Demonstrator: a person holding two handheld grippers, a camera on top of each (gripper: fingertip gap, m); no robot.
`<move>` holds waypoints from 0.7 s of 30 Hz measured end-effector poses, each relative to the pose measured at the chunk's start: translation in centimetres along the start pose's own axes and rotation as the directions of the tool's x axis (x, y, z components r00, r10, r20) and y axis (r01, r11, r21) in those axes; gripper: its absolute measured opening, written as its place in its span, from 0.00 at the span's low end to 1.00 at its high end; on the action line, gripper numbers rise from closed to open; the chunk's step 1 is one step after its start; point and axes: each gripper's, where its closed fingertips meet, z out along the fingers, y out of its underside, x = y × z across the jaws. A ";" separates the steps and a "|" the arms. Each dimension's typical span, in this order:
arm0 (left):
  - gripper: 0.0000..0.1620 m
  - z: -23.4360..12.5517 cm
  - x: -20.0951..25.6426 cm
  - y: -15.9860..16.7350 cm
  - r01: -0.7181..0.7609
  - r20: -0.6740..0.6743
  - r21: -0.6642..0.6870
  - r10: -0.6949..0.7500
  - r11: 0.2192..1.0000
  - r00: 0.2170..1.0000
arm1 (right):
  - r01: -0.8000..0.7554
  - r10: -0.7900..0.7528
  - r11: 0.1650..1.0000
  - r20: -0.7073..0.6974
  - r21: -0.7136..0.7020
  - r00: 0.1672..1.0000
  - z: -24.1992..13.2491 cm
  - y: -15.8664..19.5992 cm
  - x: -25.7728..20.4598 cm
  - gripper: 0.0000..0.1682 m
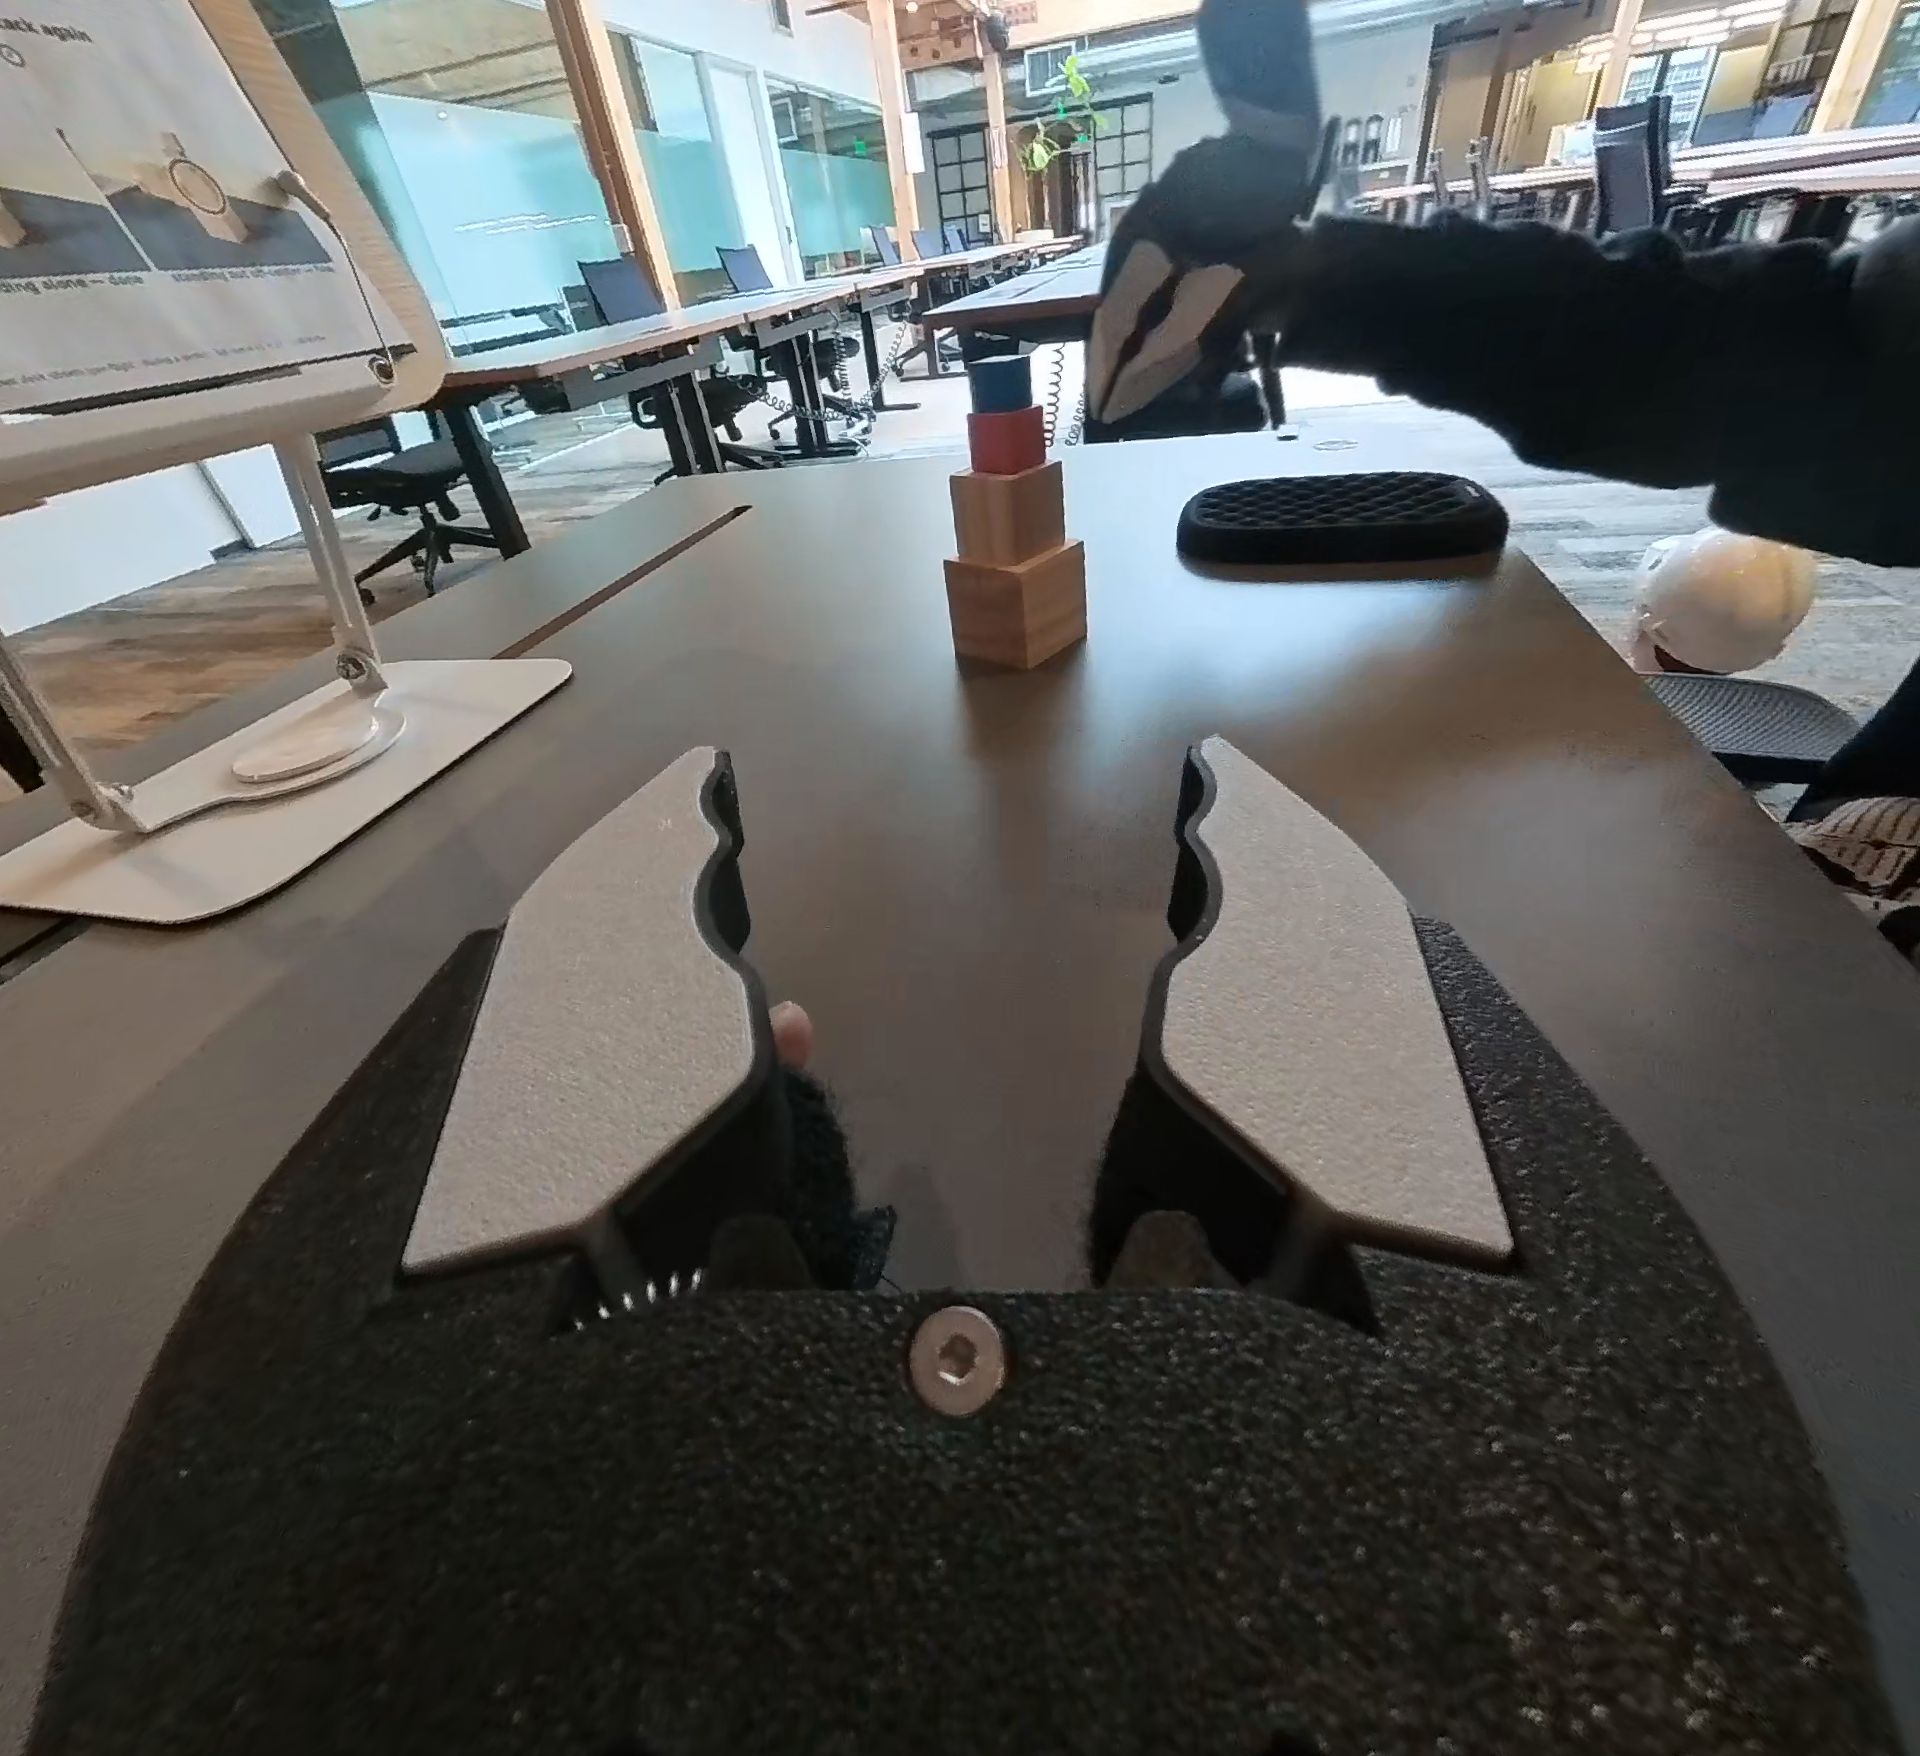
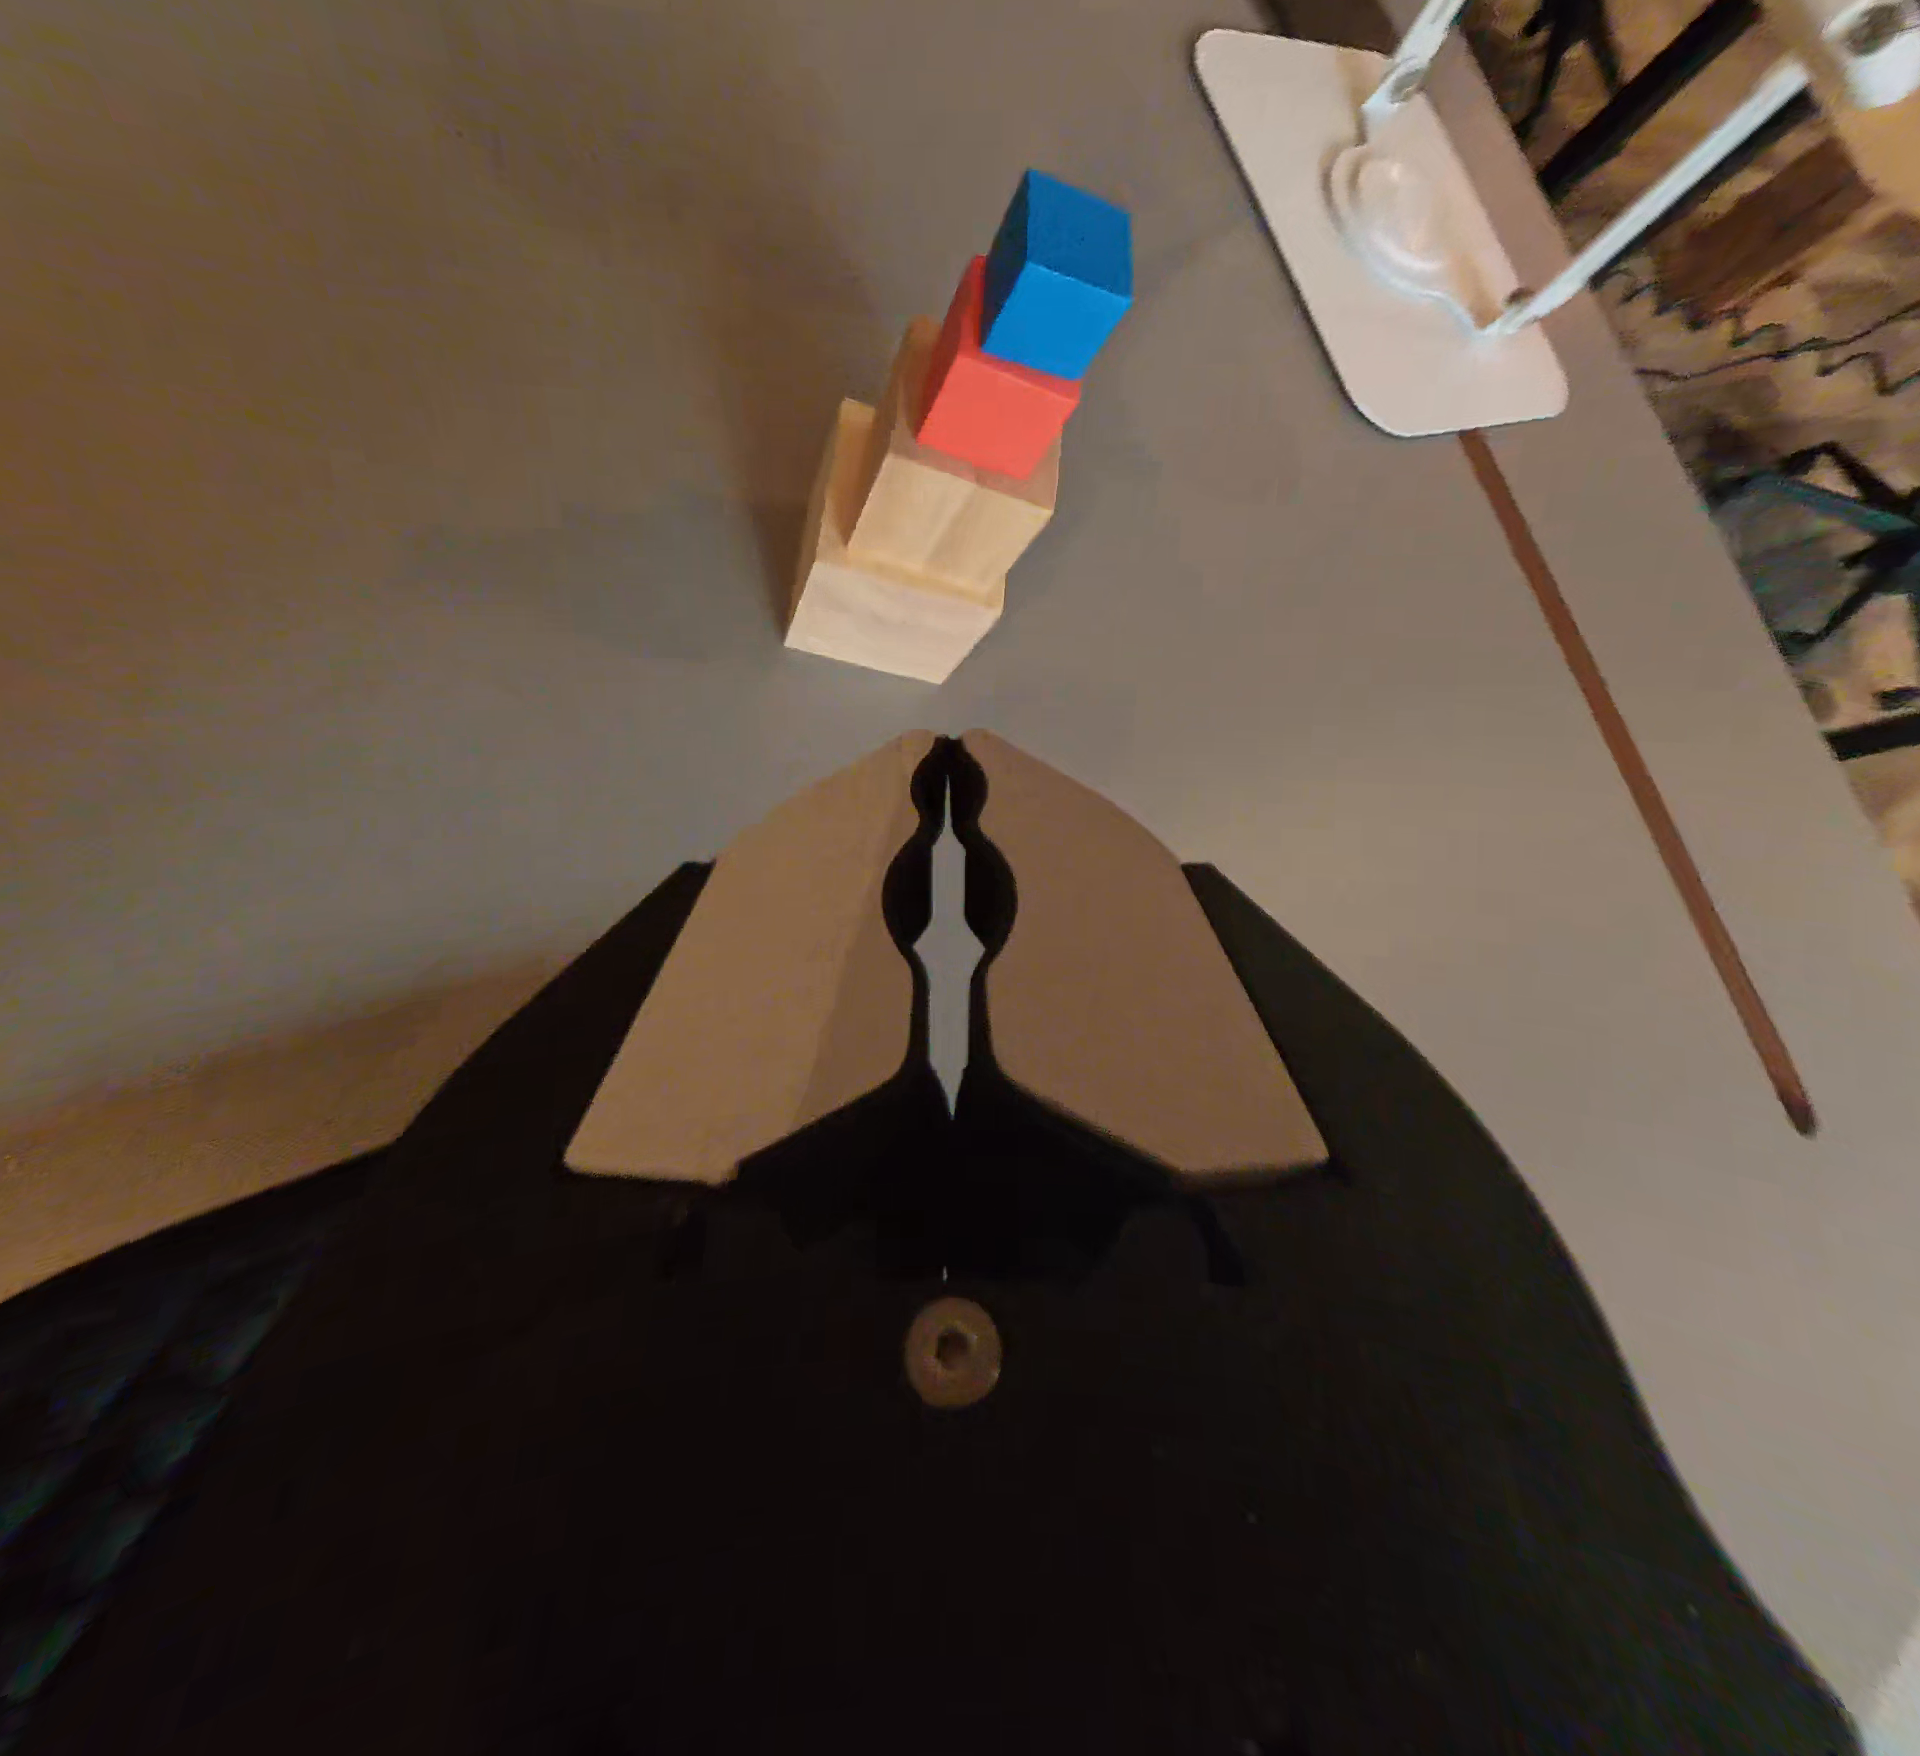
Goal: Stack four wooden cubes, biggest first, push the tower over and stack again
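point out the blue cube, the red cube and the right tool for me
blue cube (image 2: 1070, 298), right wrist view, on its lit front face
red cube (image 2: 992, 418), right wrist view, on its front face under the blue one
right tool (image 2: 948, 750), right wrist view, where its two closed tips meet

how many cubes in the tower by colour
plain wooden cubes: 2, the biggest plain wooden cube at the bottom and the smaller plain wooden cube on it
red cube: 1
blue cube: 1
total: 4
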 end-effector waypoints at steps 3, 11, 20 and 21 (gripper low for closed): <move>0.49 0.0 0.1 -0.1 0.006 -0.007 0.006 -0.006 1.000 1.000 | -0.007 0.008 0.999 0.045 -0.039 0.999 2.7 0.0 0.6 0.00; 0.50 -0.1 -0.1 -0.2 0.012 -0.001 0.016 -0.012 1.000 1.000 | -0.012 0.013 1.000 0.091 -0.020 0.996 7.6 -1.0 1.4 0.00; 0.51 0.1 0.1 0.2 0.010 -0.014 -0.006 -0.010 1.000 1.000 | -0.031 0.032 0.999 0.100 -0.015 0.994 8.9 -2.6 1.2 0.00; 0.51 0.1 0.1 0.2 0.011 -0.015 -0.009 -0.011 1.000 1.000 | -0.042 0.044 0.999 0.093 -0.024 0.995 9.0 -2.7 1.2 0.00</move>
